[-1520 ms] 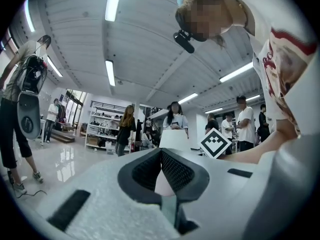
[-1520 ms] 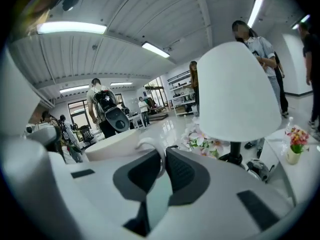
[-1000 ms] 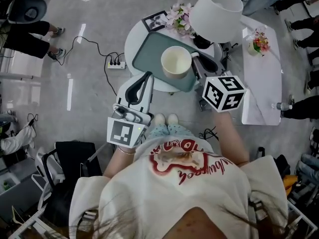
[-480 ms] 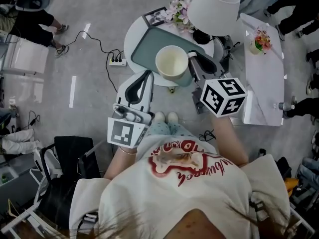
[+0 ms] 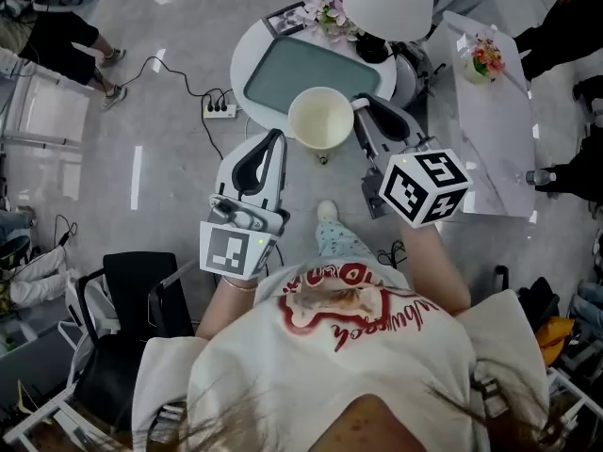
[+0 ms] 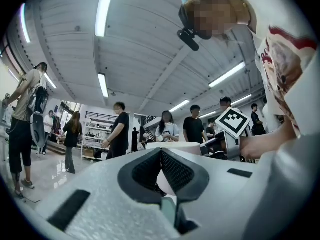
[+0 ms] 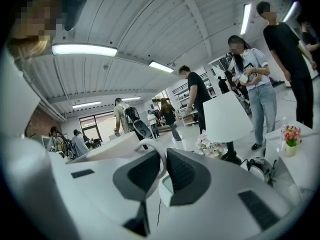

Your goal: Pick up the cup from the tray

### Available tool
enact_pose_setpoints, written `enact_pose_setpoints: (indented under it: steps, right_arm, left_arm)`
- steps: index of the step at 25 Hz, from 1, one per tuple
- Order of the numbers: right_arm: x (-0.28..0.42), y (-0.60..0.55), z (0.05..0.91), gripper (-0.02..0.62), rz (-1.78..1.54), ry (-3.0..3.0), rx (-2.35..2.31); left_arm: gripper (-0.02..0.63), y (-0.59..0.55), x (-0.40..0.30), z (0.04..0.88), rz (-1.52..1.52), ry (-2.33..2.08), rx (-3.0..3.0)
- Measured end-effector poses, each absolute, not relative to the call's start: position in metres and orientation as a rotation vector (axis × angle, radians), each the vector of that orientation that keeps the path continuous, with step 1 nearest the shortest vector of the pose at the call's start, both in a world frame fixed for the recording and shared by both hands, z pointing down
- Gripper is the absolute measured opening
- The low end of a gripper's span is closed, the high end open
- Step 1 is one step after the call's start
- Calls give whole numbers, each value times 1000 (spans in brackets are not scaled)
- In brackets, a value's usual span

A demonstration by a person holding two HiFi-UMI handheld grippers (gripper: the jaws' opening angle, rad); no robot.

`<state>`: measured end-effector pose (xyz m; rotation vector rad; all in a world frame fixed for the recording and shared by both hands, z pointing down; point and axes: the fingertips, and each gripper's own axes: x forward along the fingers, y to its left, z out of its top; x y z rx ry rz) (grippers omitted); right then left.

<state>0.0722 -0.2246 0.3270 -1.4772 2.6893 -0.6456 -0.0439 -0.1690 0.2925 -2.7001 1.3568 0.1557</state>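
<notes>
A cream cup (image 5: pixel 321 118) hangs in the air just off the near edge of the grey-green tray (image 5: pixel 283 69), which lies bare on the round white table (image 5: pixel 243 56). My right gripper (image 5: pixel 362 113) is shut on the cup's handle from the right. In the right gripper view the white handle (image 7: pixel 158 156) loops between the dark pads, with the cup's body (image 7: pixel 117 148) to their left. My left gripper (image 5: pixel 274 141) hovers lower left of the cup, shut and holding nothing. In the left gripper view the cup (image 6: pixel 176 147) shows just beyond the closed tips.
A white-shaded lamp (image 5: pixel 389 3), pink flowers (image 5: pixel 326 8) and a picture frame (image 5: pixel 286 19) stand at the table's back. A white side table (image 5: pixel 492 130) with a small flower pot (image 5: pixel 478 56) is at the right. A power strip (image 5: pixel 220 111) lies on the floor, with a black chair (image 5: pixel 141 290) at lower left. People stand around.
The cup has come off the tray and moved toward me in the right gripper, past the tray's near edge. The left gripper has stayed put.
</notes>
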Motion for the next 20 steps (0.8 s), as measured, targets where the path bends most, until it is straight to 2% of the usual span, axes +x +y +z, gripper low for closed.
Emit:
enact_pose_setpoints:
  steps: [10,20]
  right_arm:
    - [38,-92,330,46,-721,2542,-1562]
    - [29,-5,309,46,-667,2539,-1586]
  left_arm:
    - [14,-38,-105,289,162,1339,-2704]
    - [14,44,-117,277,184,1312,-2705]
